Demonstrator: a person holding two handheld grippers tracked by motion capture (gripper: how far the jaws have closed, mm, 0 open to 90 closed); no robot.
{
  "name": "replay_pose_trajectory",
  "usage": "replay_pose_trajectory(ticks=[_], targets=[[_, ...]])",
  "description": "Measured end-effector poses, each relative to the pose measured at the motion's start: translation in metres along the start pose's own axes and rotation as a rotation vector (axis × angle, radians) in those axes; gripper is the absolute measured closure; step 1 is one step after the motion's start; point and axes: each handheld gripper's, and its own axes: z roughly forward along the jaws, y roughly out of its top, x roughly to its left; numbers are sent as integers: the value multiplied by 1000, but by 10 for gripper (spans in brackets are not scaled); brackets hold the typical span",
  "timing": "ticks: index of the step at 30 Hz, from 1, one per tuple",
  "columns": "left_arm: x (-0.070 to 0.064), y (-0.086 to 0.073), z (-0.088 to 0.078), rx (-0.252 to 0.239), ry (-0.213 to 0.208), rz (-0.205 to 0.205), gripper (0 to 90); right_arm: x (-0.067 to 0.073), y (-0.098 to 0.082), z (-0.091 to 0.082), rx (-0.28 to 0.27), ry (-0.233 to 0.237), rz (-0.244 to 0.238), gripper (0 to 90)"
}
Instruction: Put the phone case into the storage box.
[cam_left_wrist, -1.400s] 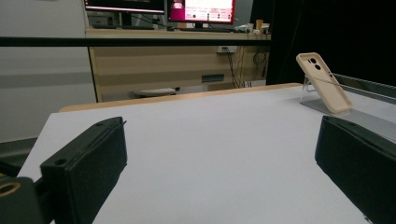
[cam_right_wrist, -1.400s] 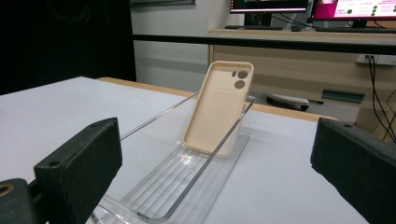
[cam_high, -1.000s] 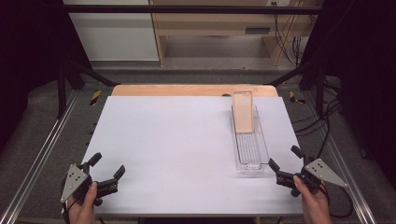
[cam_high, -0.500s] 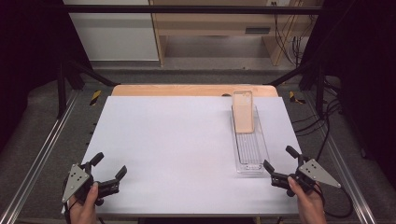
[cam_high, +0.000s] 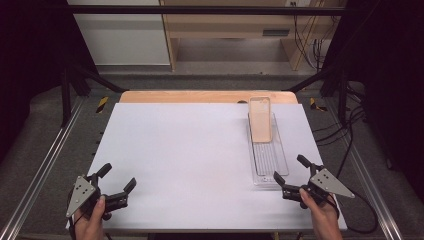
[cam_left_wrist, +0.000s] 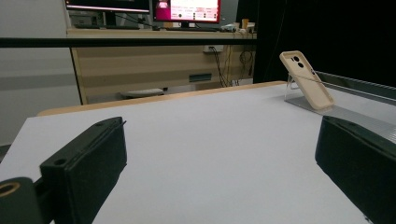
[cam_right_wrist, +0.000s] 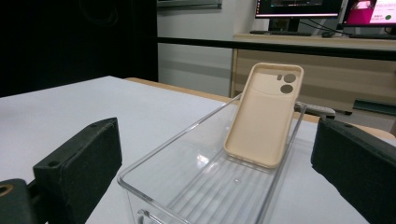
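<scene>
Down at about seven o'clock on the white tabletop (cam_high: 200, 150), the left hand-held gripper (cam_high: 115, 184) sits low near the front edge, its black jaws spread wide apart with nothing between them; a person's left hand (cam_high: 90, 222) grips it from behind, under the grey three-cornered plate. From that gripper's own view the bare white surface runs out ahead between the two jaws. Across toward three o'clock lies a long clear plastic tray (cam_high: 267, 152), set lengthwise away from the person, and a beige phone case (cam_high: 260, 119) leans tilted against the tray's far end, its back with the camera cut-outs facing the person. At about five o'clock the right hand-held gripper (cam_high: 290, 172), held by the right hand (cam_high: 320, 215), has its jaws parted wide, empty, and pointed at the tray's near end, just beside it; whether a jaw touches the tray I cannot tell.
</scene>
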Motion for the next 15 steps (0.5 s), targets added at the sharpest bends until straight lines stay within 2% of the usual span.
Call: replay_pose_trajectory(ticks=[7,15], targets=[[0,1,0,-5,-6,0,18,7,3,11,-1,23,4,22],[0,1,-1,-14,-14,-20,17,14,12,23,14,28,-2,24]])
